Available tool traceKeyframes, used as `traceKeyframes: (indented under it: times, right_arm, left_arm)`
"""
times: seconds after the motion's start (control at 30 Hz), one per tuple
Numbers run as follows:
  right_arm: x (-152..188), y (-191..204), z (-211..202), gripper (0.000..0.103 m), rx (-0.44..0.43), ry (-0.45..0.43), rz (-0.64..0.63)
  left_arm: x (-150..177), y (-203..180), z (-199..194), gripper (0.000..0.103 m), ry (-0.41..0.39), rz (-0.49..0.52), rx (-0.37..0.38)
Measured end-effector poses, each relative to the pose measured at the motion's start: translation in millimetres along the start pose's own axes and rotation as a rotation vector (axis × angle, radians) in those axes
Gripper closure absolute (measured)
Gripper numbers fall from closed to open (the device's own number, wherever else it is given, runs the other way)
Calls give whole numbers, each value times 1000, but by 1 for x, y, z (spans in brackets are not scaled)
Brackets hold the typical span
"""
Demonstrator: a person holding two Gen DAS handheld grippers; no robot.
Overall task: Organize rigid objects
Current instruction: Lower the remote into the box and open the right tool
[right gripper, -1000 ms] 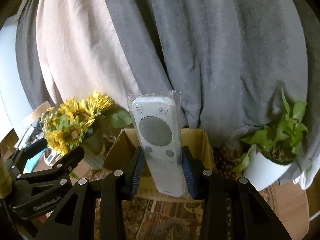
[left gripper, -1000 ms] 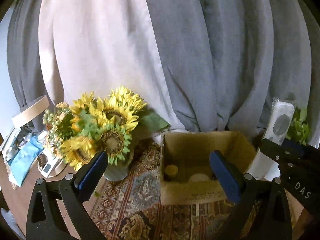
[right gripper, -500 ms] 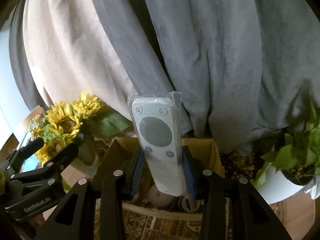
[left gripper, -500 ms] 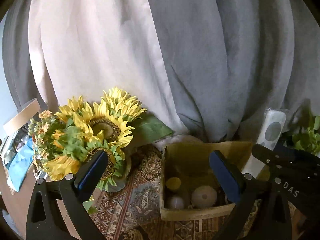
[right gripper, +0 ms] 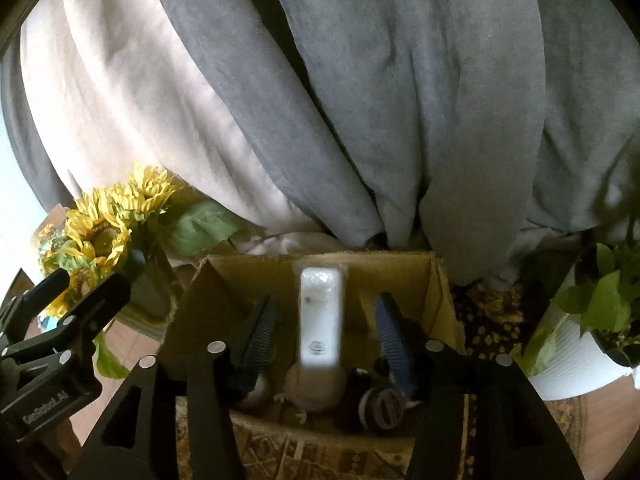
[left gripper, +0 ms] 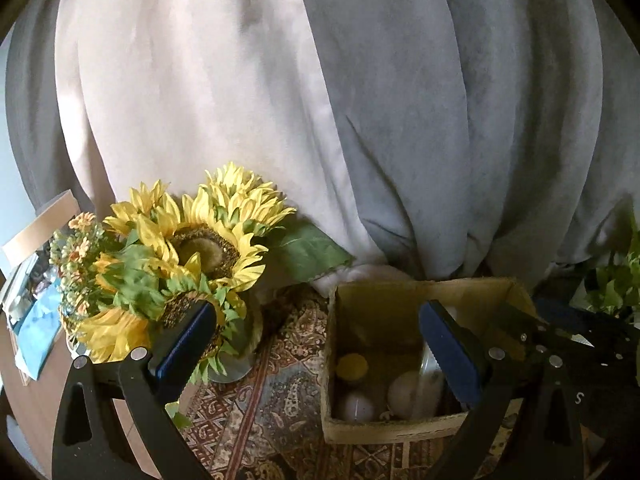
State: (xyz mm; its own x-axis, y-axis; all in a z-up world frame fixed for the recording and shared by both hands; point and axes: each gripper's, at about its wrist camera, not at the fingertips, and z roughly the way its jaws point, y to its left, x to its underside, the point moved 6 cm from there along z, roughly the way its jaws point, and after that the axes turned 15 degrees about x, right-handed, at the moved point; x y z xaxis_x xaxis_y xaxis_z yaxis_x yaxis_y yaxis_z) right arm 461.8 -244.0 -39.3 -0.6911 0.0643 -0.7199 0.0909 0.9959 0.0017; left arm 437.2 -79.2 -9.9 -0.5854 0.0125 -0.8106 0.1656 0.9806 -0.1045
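Observation:
A white remote in clear wrap (right gripper: 320, 316) stands on end inside the open cardboard box (right gripper: 436, 292), leaning on its back wall and free of my fingers. My right gripper (right gripper: 324, 332) is open over the box, one finger on each side of the remote. The box (left gripper: 360, 432) also holds a beige ball (right gripper: 316, 388), a dark round object (right gripper: 380, 404), a yellow-lidded jar (left gripper: 352, 366) and a pale ball (left gripper: 354, 406). My left gripper (left gripper: 316, 344) is open and empty, left of the box.
A vase of sunflowers (left gripper: 188, 264) stands left of the box on a patterned rug (left gripper: 260, 420). A potted green plant in a white pot (right gripper: 592, 332) stands to the right. Grey and beige cloth hangs behind. A blue item (left gripper: 38, 328) lies at far left.
My right gripper opened and let go of the remote, which now stands inside the box. Both grippers tilted down toward the box.

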Motion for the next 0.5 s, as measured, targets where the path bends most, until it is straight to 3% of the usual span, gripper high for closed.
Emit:
traceKeyframes:
  times: [0.17, 0.5]
  right_arm:
    - [5, 0, -21, 28, 29, -26, 0]
    - [27, -13, -90, 9, 170, -102, 6]
  left_arm:
    - [8, 0, -20, 0, -19, -8, -1]
    - [30, -4, -78, 0, -68, 5, -8]
